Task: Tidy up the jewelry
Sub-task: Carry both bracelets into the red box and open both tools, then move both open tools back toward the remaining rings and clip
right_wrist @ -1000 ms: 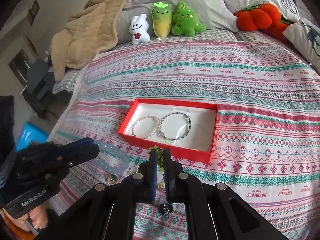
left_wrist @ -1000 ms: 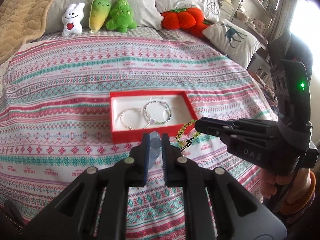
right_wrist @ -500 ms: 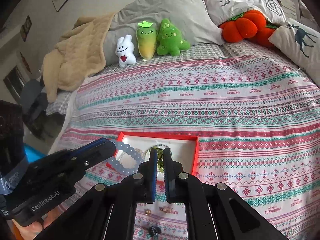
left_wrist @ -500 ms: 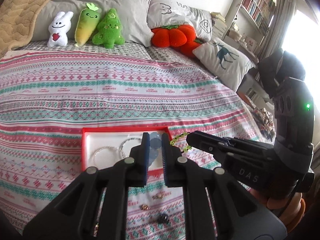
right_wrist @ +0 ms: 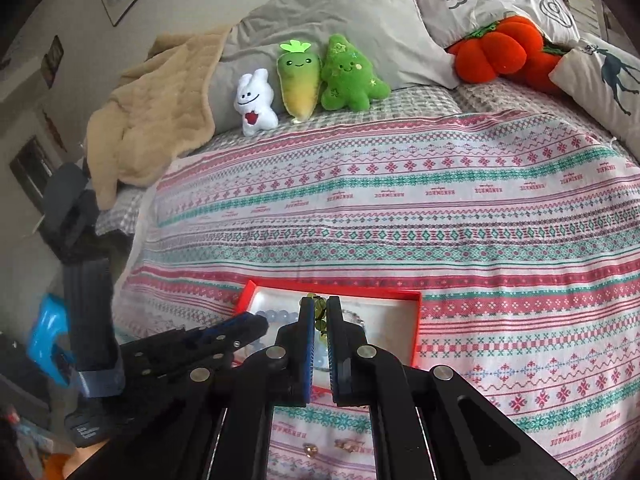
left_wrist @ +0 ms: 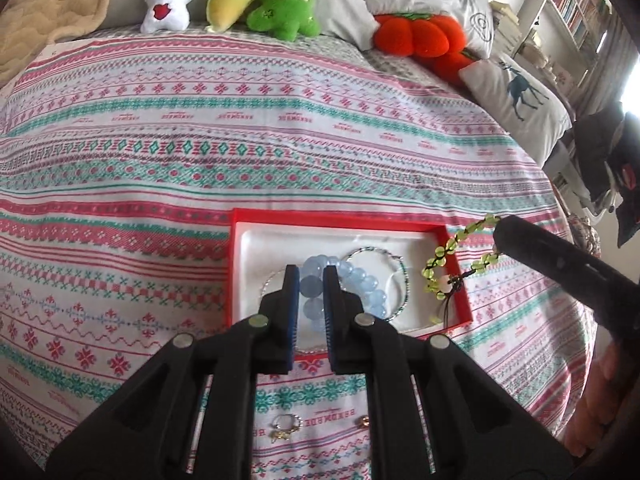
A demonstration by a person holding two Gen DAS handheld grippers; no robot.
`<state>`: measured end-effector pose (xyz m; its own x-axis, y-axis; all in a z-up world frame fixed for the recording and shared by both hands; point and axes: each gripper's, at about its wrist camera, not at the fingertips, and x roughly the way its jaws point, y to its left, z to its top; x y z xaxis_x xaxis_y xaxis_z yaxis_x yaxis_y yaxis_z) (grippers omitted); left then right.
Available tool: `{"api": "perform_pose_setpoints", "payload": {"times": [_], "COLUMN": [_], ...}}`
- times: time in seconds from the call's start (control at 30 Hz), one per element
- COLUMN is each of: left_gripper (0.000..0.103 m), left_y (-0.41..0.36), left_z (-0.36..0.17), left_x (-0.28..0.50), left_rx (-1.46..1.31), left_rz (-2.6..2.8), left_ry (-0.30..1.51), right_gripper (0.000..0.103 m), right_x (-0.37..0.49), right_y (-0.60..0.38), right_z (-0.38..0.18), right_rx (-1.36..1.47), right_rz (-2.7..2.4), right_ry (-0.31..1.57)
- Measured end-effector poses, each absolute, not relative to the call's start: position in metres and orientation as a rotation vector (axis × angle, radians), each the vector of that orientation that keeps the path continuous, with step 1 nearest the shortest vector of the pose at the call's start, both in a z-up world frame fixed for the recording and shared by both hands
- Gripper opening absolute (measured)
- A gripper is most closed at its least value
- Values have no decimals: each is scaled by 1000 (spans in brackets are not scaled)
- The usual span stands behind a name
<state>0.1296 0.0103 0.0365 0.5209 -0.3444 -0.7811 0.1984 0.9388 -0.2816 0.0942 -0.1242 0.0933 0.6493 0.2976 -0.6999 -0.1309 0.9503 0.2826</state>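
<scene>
- I see a white bunny toy (right_wrist: 256, 102), carrot toy (right_wrist: 299, 80) and green tree toy (right_wrist: 350, 76) lined up.
- Orange pumpkin cushion (right_wrist: 490, 54) beside the deer pillow (left_wrist: 520, 98).
- Tan blanket (right_wrist: 148, 116) heaped left.

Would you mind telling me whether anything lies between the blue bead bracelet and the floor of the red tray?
Two thin bracelets already lie under the blue bead bracelet in the red tray; nothing else blocks it.

My left wrist camera sits close behind its own fingers and looks steeply down over the bed, with the red tray (left_wrist: 460, 276) in the lower middle of the frame. My right wrist camera looks from further right, also downward. Both views share the tray, the striped bedspread (left_wrist: 280, 140) and the plush toys (right_wrist: 308, 80) at the top.
</scene>
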Motion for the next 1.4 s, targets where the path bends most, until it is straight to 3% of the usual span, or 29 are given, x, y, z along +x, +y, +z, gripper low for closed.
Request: {"api": "perform_pose_setpoints", "payload": {"times": [0.5, 0.57, 0.7, 0.97, 1.07, 1.1, 1.13, 1.17, 1.4], "left_gripper": [13, 14, 36, 69, 80, 82, 83, 83, 86], "left_y": [6, 5, 5, 17, 22, 25, 28, 30, 45], "left_z": [34, 37, 45, 60, 62, 62, 60, 59, 43], "left_x": [132, 130, 126, 106, 95, 91, 87, 84, 62], "left_rx": [-70, -56, -48, -27, -18, -16, -15, -14, -13], "left_rz": [-283, -282, -296, -283, -269, -265, -261, -259, -258], "left_ry": [960, 948, 938, 934, 939, 946, 955, 964, 1030], "right_gripper": [7, 14, 14, 20, 30, 43, 64, 70, 72], "right_x": [119, 120, 116, 95, 82, 79, 75, 71, 45], "right_y": [-144, -145, -143, -142, -141, -140, -140, -139, -139], "right_z": [41, 41, 45, 56, 58, 57, 57, 58, 53], "right_rx": [197, 195, 169, 109, 80, 75, 70, 69, 31], "right_rz": [139, 138, 144, 151, 162, 164, 166, 166, 183], "right_ry": [949, 953, 961, 966, 968, 969, 970, 963, 975]}}
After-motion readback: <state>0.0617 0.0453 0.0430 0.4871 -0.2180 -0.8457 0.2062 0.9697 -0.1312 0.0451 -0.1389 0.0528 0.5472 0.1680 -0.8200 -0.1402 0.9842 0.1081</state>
